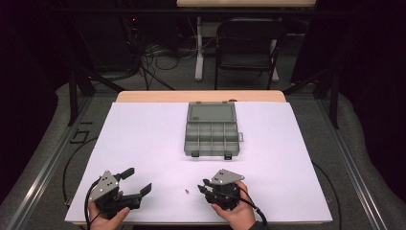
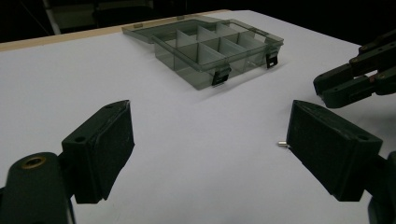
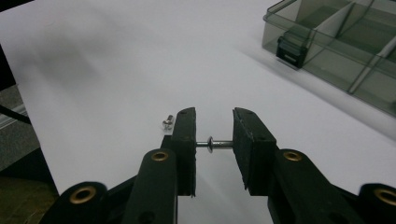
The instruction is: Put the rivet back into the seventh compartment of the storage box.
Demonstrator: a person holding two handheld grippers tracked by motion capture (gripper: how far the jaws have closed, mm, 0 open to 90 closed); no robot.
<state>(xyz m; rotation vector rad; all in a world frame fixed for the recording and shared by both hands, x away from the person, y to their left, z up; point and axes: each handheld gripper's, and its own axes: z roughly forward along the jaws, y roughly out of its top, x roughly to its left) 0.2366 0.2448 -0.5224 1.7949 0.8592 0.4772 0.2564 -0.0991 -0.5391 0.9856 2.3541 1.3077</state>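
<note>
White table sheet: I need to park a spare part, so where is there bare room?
Bare: the white table sheet left and right of the grey compartment box. Crowded: the near edge, with both hand-held grippers and a small loose screw.

- A box lies open on the table, toward its far edge, lid folded back behind the compartments.
- Nearer the person than the box, a small screw lies on the table.
- Left of that screw sits the left gripper; right of it, the right gripper.
- A second screw spans the right gripper's jaws, end to end.
</note>
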